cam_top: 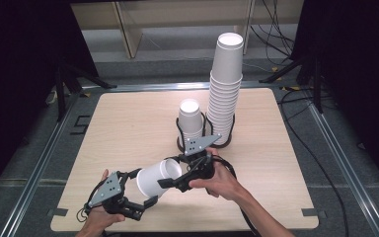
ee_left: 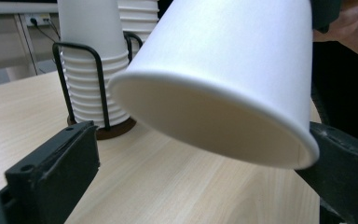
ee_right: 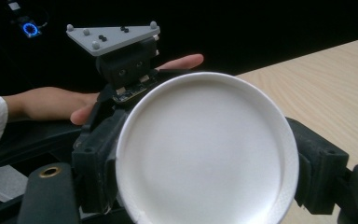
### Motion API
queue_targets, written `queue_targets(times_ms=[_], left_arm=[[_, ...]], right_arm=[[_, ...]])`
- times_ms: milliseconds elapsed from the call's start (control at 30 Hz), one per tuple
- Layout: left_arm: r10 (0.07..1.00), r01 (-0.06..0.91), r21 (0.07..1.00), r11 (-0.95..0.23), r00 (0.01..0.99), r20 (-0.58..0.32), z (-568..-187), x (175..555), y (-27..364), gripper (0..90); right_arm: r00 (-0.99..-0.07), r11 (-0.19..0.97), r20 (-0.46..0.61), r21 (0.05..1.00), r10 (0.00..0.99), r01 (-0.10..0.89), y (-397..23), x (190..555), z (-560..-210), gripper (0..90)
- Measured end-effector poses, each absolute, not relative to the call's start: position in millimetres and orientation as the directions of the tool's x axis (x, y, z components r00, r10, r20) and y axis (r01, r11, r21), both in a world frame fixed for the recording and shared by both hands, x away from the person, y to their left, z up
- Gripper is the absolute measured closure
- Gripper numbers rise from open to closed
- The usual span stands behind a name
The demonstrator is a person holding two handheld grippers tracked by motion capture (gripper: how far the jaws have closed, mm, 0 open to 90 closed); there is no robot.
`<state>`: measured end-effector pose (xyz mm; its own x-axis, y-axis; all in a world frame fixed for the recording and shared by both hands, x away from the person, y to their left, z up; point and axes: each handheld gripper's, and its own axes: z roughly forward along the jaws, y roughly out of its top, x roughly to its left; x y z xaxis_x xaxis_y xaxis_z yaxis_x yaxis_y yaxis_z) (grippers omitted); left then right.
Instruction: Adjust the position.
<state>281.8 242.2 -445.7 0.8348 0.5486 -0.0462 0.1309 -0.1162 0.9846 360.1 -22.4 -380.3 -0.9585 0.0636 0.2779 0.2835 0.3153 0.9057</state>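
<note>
Dark curtains ring the pale tabletop. Your right tool pinches the paper cup at its base end, lying sideways above the wood; your left tool stands spread around its rim. Draw that one clear without nudging the rim, then carry the cup upside down to the short stack.

White paper cup, tilted, airborne
</note>
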Motion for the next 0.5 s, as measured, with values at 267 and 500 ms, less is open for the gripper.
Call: queue_targets(times_ms=[267,500], left_arm=[[0.508,0.099,0.988,-0.119,0.861,-0.024,-447.0,279.4,239.4,0.0],[0.496,0.105,0.986,-0.128,0.868,-0.028,-444.3,276.7,241.9,5.9]], right_arm=[[-0.958,0.33,0.285,0.902,0.03,0.278,-13.7,354.2,-385.3,24.2],[-0.955,0.322,0.297,0.902,0.02,0.287,-13.9,354.4,-385.9,24.2]])
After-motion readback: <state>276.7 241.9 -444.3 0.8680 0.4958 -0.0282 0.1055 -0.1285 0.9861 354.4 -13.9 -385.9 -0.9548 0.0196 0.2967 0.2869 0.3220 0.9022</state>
